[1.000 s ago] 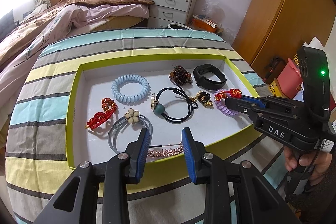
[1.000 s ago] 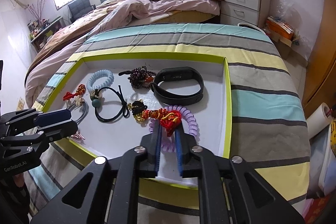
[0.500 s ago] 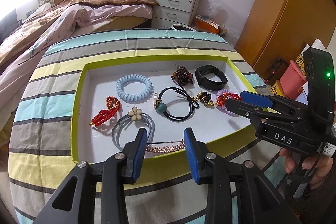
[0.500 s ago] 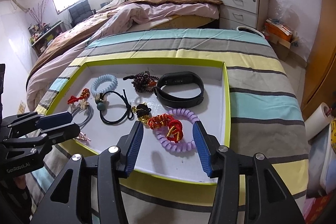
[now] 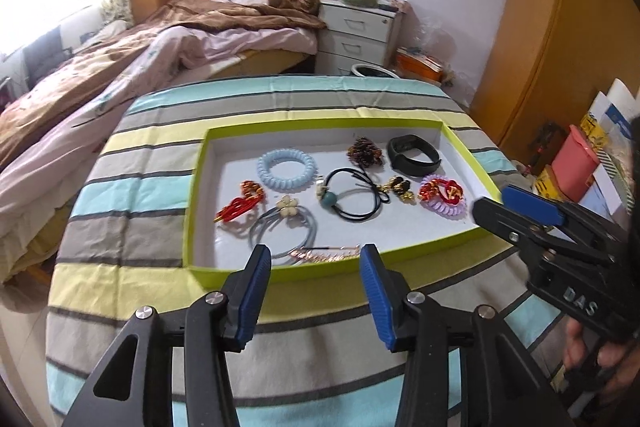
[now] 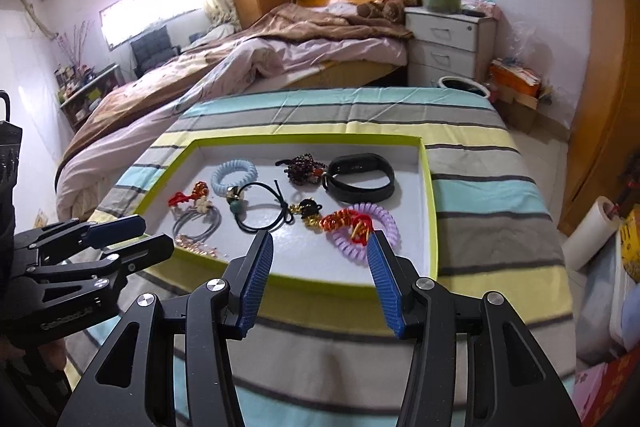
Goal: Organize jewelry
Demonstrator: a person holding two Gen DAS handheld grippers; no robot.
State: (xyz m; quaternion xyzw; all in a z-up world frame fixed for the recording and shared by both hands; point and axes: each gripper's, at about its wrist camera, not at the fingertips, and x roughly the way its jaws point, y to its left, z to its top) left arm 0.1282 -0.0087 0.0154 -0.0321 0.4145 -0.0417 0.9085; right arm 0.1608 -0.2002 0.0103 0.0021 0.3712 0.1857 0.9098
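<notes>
While your left gripper [image 5: 314, 259] is opening its jaws over the near rim of the green-edged tray [image 5: 191, 211], nothing sits between them; your right gripper [image 6: 320, 247] stands wide and empty at the same rim. Inside the tray, the rose-gold hair clip [image 5: 324, 253] lies just behind the near wall, the purple coil hair tie [image 6: 366, 227] with its red knot ornament [image 6: 346, 221] near the right wall, and the black wristband [image 6: 360, 177] toward the far right corner.
</notes>
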